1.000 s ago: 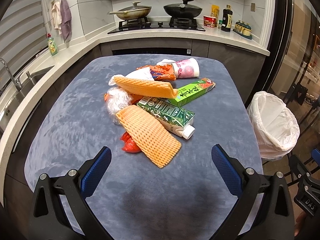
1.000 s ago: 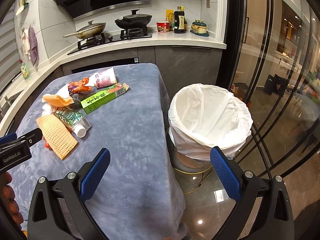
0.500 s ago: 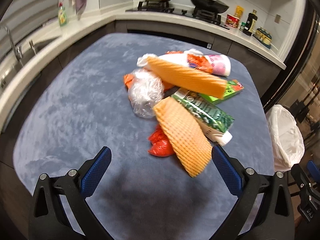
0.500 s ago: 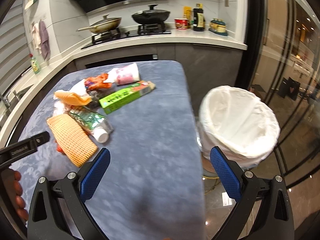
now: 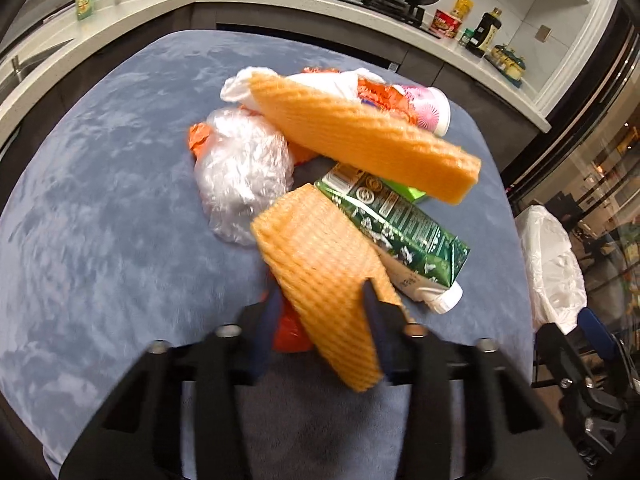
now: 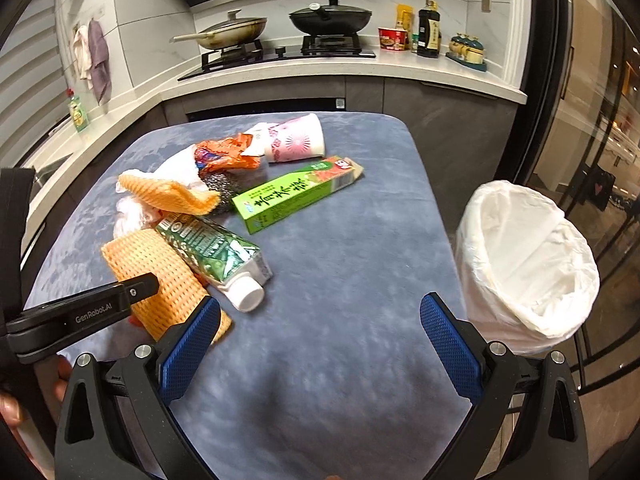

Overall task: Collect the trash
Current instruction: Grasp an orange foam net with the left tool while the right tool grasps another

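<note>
Our left tongs (image 5: 320, 312) have just been closing and now pinch the near foam net (image 5: 320, 280) on the surface (image 5: 100, 200), starting the collection, while our right tongs (image 6: 320, 344) stay spread, the lined bin (image 6: 524, 264) just beyond their right finger.

Two foam nets (image 5: 320, 280), two cartons (image 6: 296, 192)

A desk (image 6: 340, 272) covered in blue-grey plush cloth carries a loose heap of litter toward its left side. On the cloth lie a green carton with a white cap (image 6: 218, 258), a long light-green box (image 6: 296, 194), a pink-patterned paper cup (image 6: 296, 140) on its side, a crumpled clear plastic bag (image 5: 240, 176), an orange wrapper (image 6: 224, 154), a steel scourer (image 6: 218, 186) and a red scrap (image 5: 290, 330). Two orange foam nets rest in the heap, one (image 5: 324, 284) at the near edge partly over the carton and the red scrap, the other (image 5: 360, 140) propped across the top.
</note>
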